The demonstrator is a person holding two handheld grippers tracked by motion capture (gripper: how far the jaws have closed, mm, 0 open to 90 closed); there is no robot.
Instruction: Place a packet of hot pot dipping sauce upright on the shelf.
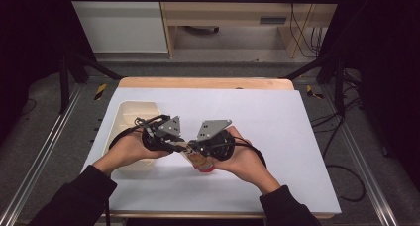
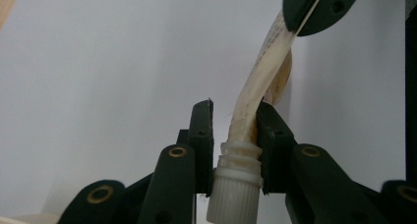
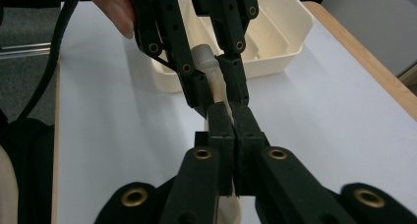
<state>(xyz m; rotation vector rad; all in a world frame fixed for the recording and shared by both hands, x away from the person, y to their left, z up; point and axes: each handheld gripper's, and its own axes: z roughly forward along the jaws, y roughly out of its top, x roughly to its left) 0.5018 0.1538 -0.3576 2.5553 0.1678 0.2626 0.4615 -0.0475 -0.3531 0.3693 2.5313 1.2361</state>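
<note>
A soft cream tube with a ribbed white screw cap hangs between both grippers above the white table. My left gripper is shut on the tube's neck, just past the cap. My right gripper is shut flat on the tube's body, a short way from the cap. In the high view the left gripper and the right gripper meet tip to tip at the table's middle front, and the tube's red end hangs under the right hand.
A cream tray with dividers sits on the white table sheet at the left, partly under the left hand. The tray lies just behind the left gripper. The wooden table edge runs along the back.
</note>
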